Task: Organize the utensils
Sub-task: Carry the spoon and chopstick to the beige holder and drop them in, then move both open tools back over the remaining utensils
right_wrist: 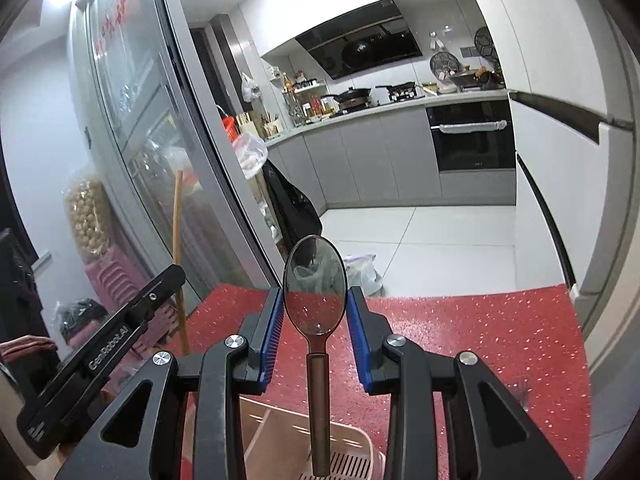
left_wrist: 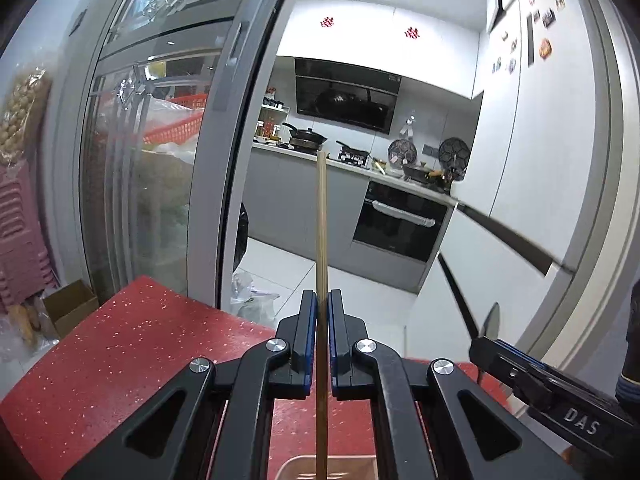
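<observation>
- Blue-padded black left gripper (left_wrist: 323,312), foreground of the left wrist view: jaws nearly together, pads pressing both sides of a thin, straight, pale wooden chopstick (left_wrist: 321,220), which stands upright and runs down past the fingers.
- Blue-padded black right gripper (right_wrist: 315,308), foreground of the right wrist view: jaws partly open; a polished metal spoon with a brown handle (right_wrist: 315,292) stands bowl-up between the pads. The bowl's edges appear to meet both pads, so the spoon is judged held at its bowl.
- Pale pink plastic utensil holder with a slotted compartment (right_wrist: 352,462): at the near edge of the red speckled table (right_wrist: 480,352), directly under both tools; the spoon handle hangs over its rim.
- Step in hand, as judged: lowering each utensil into its compartment. Keep both tools vertical, centre each lower tip over one compartment, descend straight, and release only once the tip is inside the walls. Keep the two grippers apart.
</observation>
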A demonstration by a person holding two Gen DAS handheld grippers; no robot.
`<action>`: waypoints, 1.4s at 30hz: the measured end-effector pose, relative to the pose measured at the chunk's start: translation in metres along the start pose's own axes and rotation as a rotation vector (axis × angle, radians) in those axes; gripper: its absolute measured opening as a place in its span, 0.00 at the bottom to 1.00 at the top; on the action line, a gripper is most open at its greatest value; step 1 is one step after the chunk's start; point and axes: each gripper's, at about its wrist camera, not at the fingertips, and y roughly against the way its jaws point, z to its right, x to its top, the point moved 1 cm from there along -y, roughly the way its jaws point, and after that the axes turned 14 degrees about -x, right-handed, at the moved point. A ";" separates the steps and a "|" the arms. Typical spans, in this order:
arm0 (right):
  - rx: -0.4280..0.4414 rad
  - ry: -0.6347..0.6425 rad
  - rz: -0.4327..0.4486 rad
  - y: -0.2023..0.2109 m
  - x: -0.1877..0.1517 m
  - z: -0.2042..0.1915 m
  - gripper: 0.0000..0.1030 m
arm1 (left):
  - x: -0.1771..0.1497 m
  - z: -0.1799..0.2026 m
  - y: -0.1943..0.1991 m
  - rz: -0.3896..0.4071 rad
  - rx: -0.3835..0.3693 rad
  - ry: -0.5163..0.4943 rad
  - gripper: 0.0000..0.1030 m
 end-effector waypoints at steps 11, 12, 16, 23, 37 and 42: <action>0.007 0.089 -0.056 -0.006 -0.043 0.007 0.34 | -0.039 0.008 0.012 -0.072 0.022 -0.072 0.28; 0.006 0.091 -0.055 -0.004 -0.045 0.009 0.34 | -0.042 0.010 0.015 -0.073 0.032 -0.091 0.28; 0.004 0.079 -0.067 0.006 -0.052 0.017 0.34 | -0.050 0.012 0.022 -0.096 0.052 -0.112 0.28; 0.004 0.085 -0.106 0.012 -0.055 0.018 0.40 | -0.055 0.003 0.034 -0.144 0.096 -0.069 0.28; 0.013 0.067 -0.153 0.061 -0.064 0.027 0.78 | -0.071 -0.001 0.092 -0.209 0.126 -0.002 0.28; 0.008 0.070 -0.208 0.084 -0.086 0.037 0.80 | -0.089 -0.008 0.118 -0.249 0.131 0.040 0.28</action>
